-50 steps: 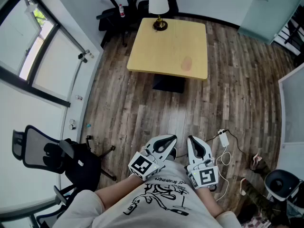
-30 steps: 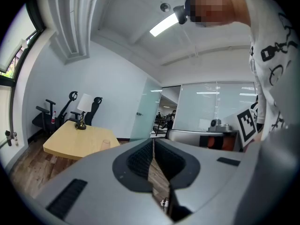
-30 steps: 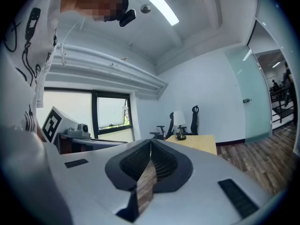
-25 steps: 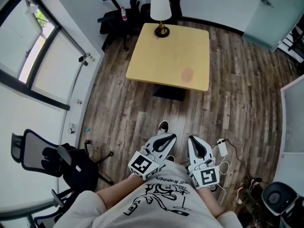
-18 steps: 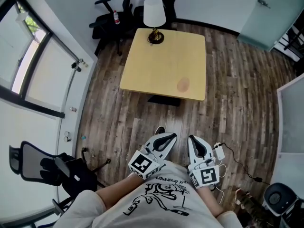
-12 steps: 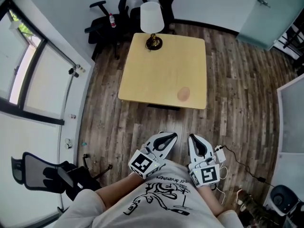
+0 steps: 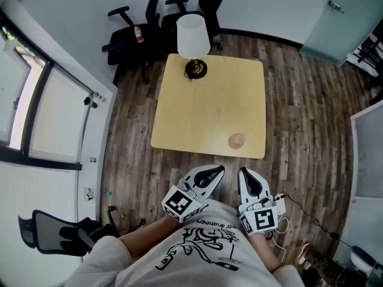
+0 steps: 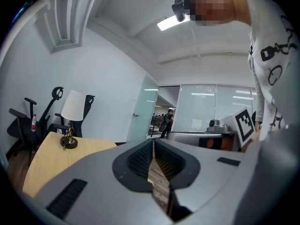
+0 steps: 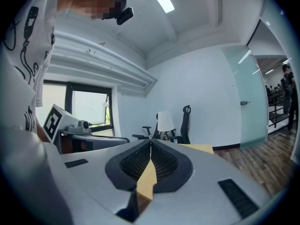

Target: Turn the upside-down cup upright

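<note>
Near the closest right corner of the pale yellow wooden bench stands the small translucent pinkish cup, well apart from both grippers. It looks light, stiff and probably slippery, so a gentle pinch across its side wall seems best. The left gripper and right gripper are fully closed, holding nothing.

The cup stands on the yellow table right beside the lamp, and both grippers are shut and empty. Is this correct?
Not quite. The head view shows the cup near the table's near right corner, at the opposite end from the lamp. The left gripper and right gripper are indeed shut and empty.
</note>
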Demonstrator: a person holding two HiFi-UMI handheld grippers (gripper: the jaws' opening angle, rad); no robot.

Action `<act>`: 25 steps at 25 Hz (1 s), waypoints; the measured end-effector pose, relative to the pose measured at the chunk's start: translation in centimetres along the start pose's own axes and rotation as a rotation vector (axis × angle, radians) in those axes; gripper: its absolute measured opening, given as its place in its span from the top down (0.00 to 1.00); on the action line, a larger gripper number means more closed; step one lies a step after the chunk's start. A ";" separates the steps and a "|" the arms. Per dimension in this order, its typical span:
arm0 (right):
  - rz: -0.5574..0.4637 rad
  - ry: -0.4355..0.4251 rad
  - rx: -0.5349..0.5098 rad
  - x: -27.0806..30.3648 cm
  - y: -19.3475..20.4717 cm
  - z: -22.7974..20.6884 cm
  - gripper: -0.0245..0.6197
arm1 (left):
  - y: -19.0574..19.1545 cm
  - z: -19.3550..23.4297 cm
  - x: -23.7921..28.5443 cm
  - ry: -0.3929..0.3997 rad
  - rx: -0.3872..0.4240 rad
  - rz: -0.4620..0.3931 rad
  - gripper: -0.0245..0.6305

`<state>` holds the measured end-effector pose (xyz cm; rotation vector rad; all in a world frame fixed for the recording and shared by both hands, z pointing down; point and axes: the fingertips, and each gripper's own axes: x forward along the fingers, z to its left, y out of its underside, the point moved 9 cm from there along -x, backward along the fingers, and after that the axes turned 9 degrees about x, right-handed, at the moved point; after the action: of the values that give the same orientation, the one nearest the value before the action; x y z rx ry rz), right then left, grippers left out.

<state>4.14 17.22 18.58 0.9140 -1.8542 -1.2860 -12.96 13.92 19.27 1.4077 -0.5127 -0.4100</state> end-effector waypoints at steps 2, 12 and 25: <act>-0.002 0.003 0.012 1.2 0.0 -0.4 0.92 | 0.0 1.2 0.5 0.006 -0.001 0.001 0.93; 0.023 0.005 0.010 3.0 0.6 -0.8 0.92 | 1.2 2.2 1.2 0.037 -0.004 0.021 0.93; 0.037 -0.011 -0.049 1.7 -1.0 -5.6 0.93 | 1.3 0.7 4.2 -0.017 0.014 0.031 0.93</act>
<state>8.14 12.90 19.36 0.8442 -1.8318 -1.3109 -9.93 11.14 21.04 1.4095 -0.5513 -0.3945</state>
